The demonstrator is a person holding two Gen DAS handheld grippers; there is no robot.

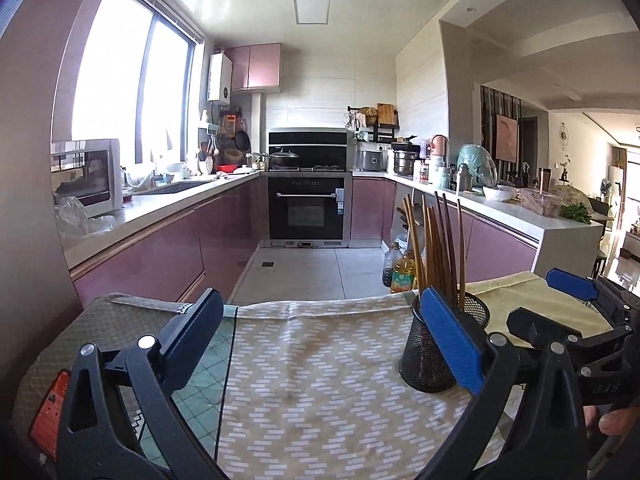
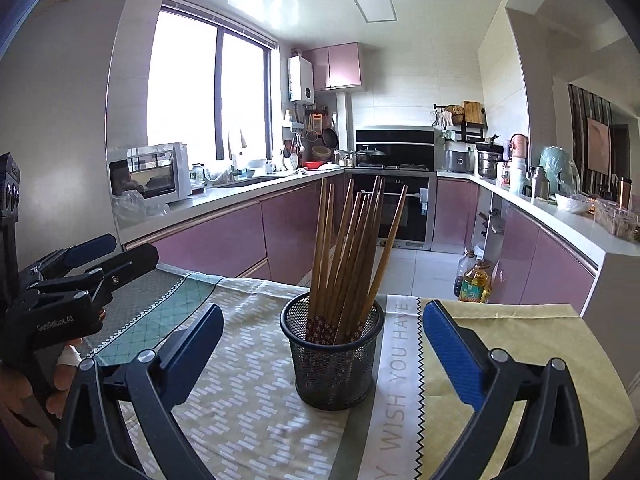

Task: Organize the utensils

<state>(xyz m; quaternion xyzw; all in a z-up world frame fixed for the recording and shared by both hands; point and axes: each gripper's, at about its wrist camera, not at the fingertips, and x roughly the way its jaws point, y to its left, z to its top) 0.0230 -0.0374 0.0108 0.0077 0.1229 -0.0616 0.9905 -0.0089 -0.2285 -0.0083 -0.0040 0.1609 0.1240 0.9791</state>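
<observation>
"GenRobot.AI" is printed in pale letters on the black body of the left tool point(image 2: 94, 256), as seen from the right wrist. "WISH YOU HAVE" is read along the grey band of the cloth point(image 2: 396, 384) on the tabletop, with a cut-off "Y" before it. Faint embossed letters on the right tool point(image 1: 556, 298), in the left wrist view, cannot be made out.

Left gripper point(image 1: 324, 336) wide open, holding nothing, right gripper point(image 2: 322, 344) wide open too, both side by side, pointing forward
</observation>
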